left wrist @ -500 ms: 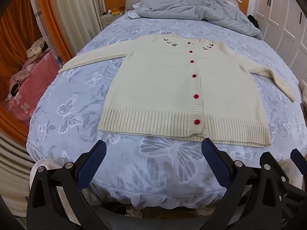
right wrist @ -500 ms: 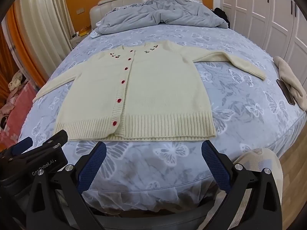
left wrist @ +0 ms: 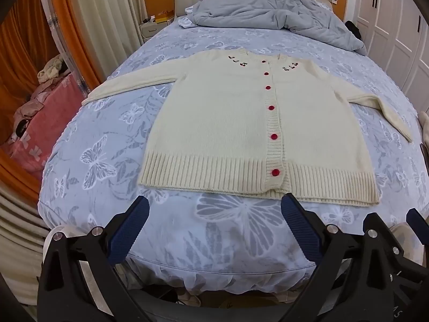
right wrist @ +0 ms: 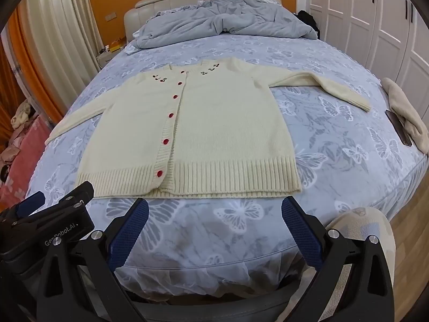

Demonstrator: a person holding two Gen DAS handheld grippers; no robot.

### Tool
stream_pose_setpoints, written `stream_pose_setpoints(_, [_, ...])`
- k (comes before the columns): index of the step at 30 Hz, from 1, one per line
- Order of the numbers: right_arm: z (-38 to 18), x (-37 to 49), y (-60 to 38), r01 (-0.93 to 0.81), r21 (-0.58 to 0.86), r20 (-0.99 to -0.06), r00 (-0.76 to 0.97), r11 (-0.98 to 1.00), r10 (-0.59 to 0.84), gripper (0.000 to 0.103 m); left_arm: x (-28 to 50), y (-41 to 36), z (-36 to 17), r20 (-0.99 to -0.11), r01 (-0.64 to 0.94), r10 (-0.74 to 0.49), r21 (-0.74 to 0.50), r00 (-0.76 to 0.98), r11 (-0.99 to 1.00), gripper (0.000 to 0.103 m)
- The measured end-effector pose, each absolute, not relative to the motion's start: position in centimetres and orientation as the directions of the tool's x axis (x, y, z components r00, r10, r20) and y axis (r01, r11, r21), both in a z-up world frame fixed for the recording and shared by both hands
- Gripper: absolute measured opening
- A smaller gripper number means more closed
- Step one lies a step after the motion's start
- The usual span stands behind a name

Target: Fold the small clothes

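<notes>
A cream knit cardigan with red buttons lies flat and buttoned on the bed, both sleeves spread out; it also shows in the right wrist view. My left gripper is open and empty, hovering over the bed's near edge just short of the ribbed hem. My right gripper is open and empty, likewise just short of the hem. The left gripper's body shows at the lower left of the right wrist view.
The bed has a blue butterfly-print sheet. A crumpled grey duvet lies at the headboard. A beige garment and a dark flat object lie at the bed's right edge. White wardrobes stand on the right, curtains and pink bedding on the left.
Both views have shifted very slightly; the cardigan lies as before and both grippers stay open.
</notes>
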State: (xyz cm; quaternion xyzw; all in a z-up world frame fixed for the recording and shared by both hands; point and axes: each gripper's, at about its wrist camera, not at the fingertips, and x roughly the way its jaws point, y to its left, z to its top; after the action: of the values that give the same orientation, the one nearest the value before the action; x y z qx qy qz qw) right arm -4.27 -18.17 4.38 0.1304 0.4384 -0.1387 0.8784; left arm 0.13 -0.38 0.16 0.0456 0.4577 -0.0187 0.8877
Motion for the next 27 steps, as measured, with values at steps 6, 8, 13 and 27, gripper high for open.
stream_pose_setpoints(6, [4.36,-4.25,-18.17,0.358,0.107,-0.807,0.576,0.927,-0.129,0.098,0.09,-0.15,0.42,-0.815,0.076,0.007,0.062,0.580,0.995,0.096])
stream_pose_setpoints(8, [4.35,-4.26,-18.17,0.358,0.106,-0.808,0.575,0.928,-0.130,0.098,0.24,-0.09,0.47,-0.813,0.078,0.009,0.066,0.582,0.995,0.096])
stream_pose_setpoints(13, [4.34,-4.25,-18.17,0.359,0.107,-0.809,0.574,0.927,-0.129,0.098,0.26,-0.09,0.53,-0.813,0.076,0.012,0.069,0.582,0.995,0.096])
stream_pose_setpoints(27, [4.25,-4.24,-18.17,0.359,0.108,-0.810,0.573,0.927,-0.128,0.098,0.27,-0.06,0.55,-0.811,0.076,0.015,0.073,0.585,0.994,0.096])
